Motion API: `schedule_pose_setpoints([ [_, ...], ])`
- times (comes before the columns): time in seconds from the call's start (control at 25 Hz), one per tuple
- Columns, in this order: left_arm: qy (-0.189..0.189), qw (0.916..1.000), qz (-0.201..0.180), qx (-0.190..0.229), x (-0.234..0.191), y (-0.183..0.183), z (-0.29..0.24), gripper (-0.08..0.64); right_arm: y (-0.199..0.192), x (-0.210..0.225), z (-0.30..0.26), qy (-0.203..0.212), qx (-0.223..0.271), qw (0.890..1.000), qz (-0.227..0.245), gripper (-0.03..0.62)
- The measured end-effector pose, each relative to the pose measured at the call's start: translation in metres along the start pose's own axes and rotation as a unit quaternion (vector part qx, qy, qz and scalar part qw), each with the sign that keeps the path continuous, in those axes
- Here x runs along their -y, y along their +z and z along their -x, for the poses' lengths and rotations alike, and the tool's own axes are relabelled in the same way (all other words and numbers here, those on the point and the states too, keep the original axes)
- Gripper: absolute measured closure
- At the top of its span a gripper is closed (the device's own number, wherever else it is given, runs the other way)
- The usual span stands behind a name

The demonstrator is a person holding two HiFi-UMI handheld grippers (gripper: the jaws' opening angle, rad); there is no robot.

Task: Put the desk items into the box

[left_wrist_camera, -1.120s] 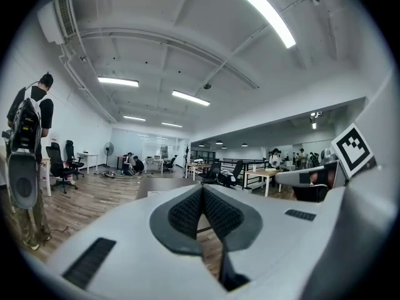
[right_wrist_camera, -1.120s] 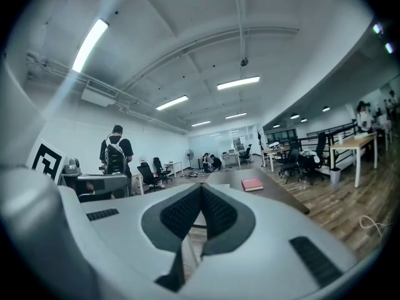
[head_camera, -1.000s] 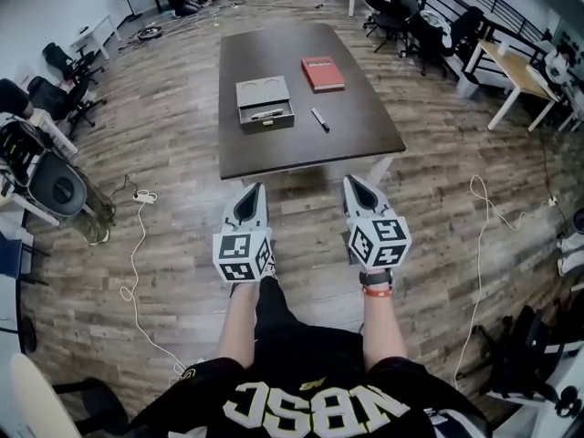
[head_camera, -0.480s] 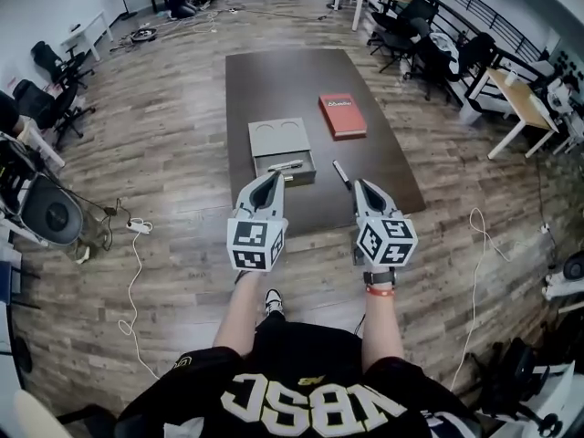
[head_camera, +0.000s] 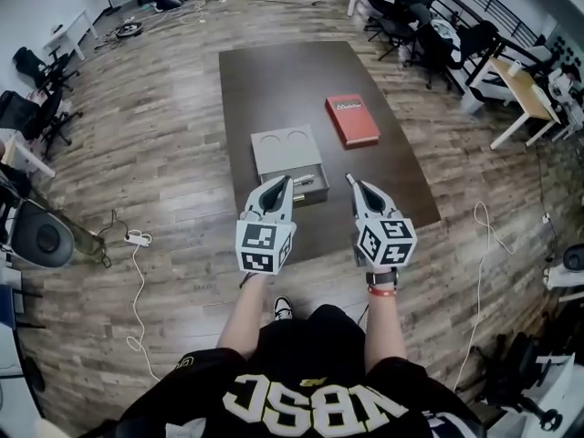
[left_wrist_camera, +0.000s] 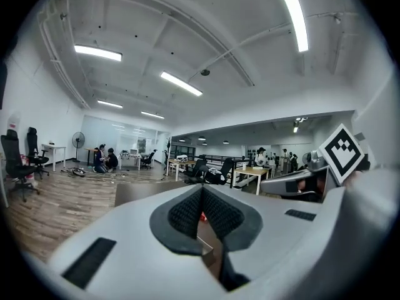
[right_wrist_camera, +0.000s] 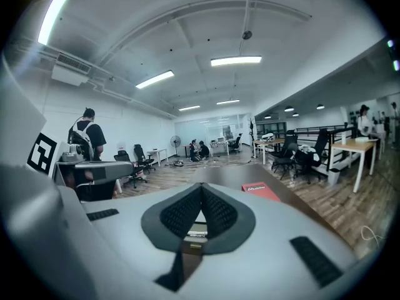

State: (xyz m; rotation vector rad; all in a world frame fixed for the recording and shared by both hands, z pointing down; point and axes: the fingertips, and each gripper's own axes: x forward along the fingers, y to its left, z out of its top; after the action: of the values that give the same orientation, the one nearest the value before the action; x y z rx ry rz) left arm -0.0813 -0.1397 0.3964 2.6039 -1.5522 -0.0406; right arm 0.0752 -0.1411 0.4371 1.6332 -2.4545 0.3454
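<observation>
A grey box (head_camera: 286, 150) stands on the dark table (head_camera: 274, 71), its front drawer pulled out with a pen (head_camera: 310, 182) lying in it. A red book (head_camera: 352, 119) lies to the box's right and also shows as the red book (right_wrist_camera: 259, 190) in the right gripper view. My left gripper (head_camera: 285, 182) is shut and empty, its tip at the drawer's front left. My right gripper (head_camera: 349, 180) is shut and empty, its tip just right of the drawer. Both grippers hover near the table's front edge. In their own views the left gripper (left_wrist_camera: 202, 189) and right gripper (right_wrist_camera: 202, 187) show pads pressed together.
Wooden floor surrounds the table. A white cable (head_camera: 137, 272) runs along the floor at the left, another cable (head_camera: 479, 245) at the right. Office chairs (head_camera: 415, 26) and desks (head_camera: 525, 89) stand at the back right. People sit on the floor far back (right_wrist_camera: 199, 149).
The person has walked up to the table. Both grippers have moved forward from over the floor to over the table's front edge, beside the box's drawer. Both stayed shut.
</observation>
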Motion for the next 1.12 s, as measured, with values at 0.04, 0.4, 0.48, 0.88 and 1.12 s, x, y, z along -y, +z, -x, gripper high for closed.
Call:
schedule_pose_setpoints([
  [0.04,-0.005,1.0,0.002,-0.004,-0.001,-0.004,-0.009,0.548,-0.002,0.004,-0.006,-0.002,-0.005,1.0,0.002,0.584],
  [0.4,-0.057,0.998,-0.003,-0.029,0.01,-0.027,-0.095,0.548,-0.014,0.054,-0.057,0.01,-0.048,0.998,0.025,0.584],
  [0.48,-0.074,0.9965,-0.006,-0.038,0.018,-0.036,-0.111,0.546,-0.027,0.064,-0.065,0.019,-0.072,0.997,0.032,0.584],
  [0.88,-0.147,0.9845,0.024,-0.093,0.067,-0.095,-0.172,0.546,-0.109,0.113,-0.087,0.04,-0.191,0.98,0.044,0.554],
  [1.12,-0.143,0.9814,0.034,-0.124,0.07,-0.123,-0.186,0.546,-0.159,0.132,-0.098,0.057,-0.252,0.964,0.06,0.506],
])
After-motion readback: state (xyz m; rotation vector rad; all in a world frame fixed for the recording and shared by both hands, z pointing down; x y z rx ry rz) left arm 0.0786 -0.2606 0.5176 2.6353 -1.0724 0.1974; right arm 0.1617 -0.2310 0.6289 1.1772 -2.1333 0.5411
